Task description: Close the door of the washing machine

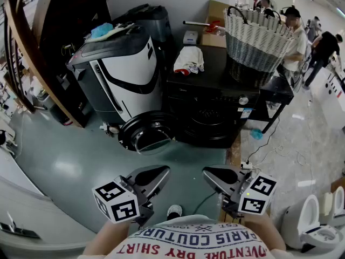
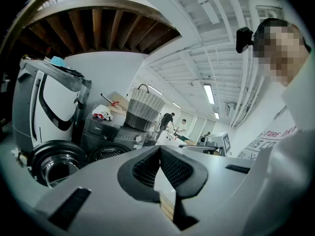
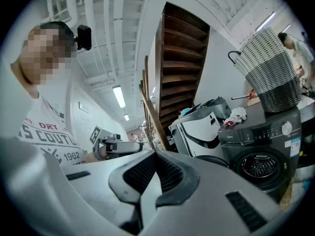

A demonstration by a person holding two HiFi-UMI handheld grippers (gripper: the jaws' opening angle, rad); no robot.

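The black front-loading washing machine (image 1: 215,109) stands ahead of me, and its round door (image 1: 145,135) is swung wide open to the left, so the drum opening (image 1: 209,120) is uncovered. My left gripper (image 1: 163,170) and right gripper (image 1: 207,172) are held low near my body, well short of the door, both shut and empty. In the left gripper view the left gripper (image 2: 158,150) points at the door (image 2: 56,163) and the machine (image 2: 110,134). In the right gripper view the right gripper (image 3: 155,154) has the machine (image 3: 266,141) off to its right.
A woven basket (image 1: 259,39) and a white cloth (image 1: 188,60) sit on top of the machine. A white-and-black appliance (image 1: 124,74) stands just left of the door, under a wooden staircase (image 1: 21,47). A cable (image 1: 264,139) trails on the floor at right; people stand far back.
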